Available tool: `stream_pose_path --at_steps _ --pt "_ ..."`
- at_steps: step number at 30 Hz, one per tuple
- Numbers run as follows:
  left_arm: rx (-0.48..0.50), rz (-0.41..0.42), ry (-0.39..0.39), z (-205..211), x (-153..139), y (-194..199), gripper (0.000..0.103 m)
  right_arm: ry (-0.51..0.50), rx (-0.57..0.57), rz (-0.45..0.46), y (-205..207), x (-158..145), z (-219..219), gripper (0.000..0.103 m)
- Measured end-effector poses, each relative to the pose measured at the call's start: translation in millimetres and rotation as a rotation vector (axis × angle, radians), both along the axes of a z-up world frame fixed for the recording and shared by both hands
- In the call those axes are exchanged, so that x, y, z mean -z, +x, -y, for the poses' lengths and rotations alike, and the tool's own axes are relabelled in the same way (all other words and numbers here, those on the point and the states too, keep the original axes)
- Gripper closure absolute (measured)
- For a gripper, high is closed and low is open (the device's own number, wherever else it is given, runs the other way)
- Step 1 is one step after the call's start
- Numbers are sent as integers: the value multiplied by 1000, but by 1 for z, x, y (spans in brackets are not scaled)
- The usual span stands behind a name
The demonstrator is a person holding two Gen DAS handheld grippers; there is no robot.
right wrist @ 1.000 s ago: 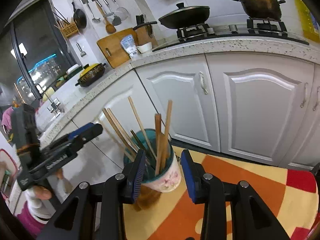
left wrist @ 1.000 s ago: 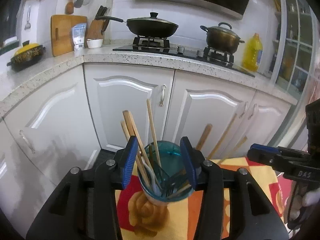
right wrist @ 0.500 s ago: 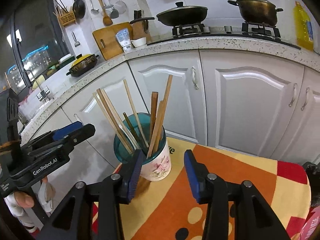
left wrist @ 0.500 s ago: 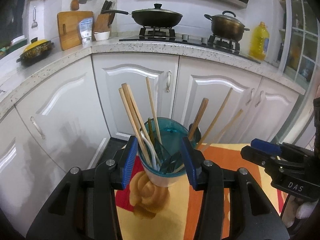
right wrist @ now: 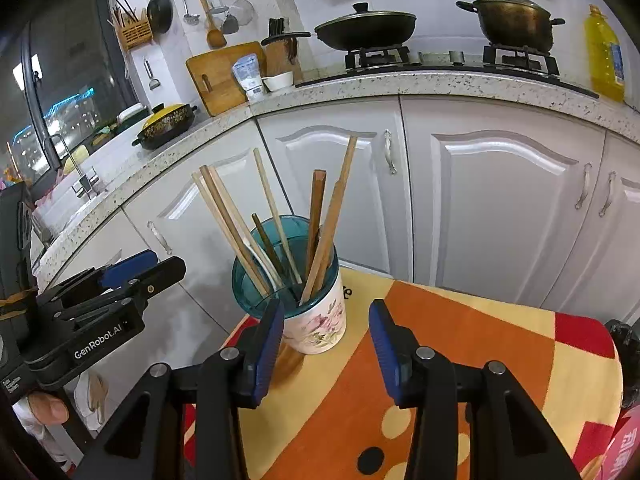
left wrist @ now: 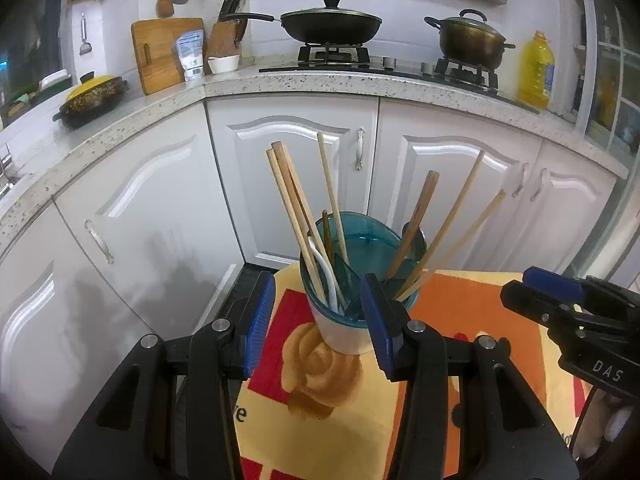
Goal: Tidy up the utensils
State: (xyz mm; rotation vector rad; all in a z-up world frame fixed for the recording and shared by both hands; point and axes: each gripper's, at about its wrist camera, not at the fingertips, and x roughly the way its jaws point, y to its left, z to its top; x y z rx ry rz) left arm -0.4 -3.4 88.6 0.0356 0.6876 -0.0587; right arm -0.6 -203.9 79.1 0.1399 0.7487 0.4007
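A white floral cup with a teal insert stands on the orange, yellow and red cloth of a small table. In it lean several wooden chopsticks and a white handle. My left gripper is open just short of the cup, pads not touching it. In the right wrist view the cup sits just beyond my right gripper, which is open with nothing pressed between its pads. There my left gripper hangs left of the cup; my right gripper hangs right of it.
White cabinet doors stand close behind the table. On the speckled counter are a lidded wok, a bronze pot, a yellow oil bottle, a cutting board and a yellow-lidded dish. A person's hand holds the left gripper.
Both grippers have drawn back from the cup and tipped down, so more cloth shows in front of it. The right jaws stand slightly wider apart.
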Motion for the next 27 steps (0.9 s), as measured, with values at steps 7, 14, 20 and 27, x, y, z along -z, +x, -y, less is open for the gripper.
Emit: stream_pose_path --at_steps 7,14,20,27 --pt "-17 5 15 -4 1 -4 60 -16 -7 4 -1 0 -6 60" --pt "-40 20 34 -7 1 -7 60 -37 2 9 0 0 -7 59" --pt "-50 22 28 -9 1 -8 60 -44 4 5 0 1 -9 59" --pt "-54 25 27 -10 1 -7 60 -48 4 7 2 3 -9 58"
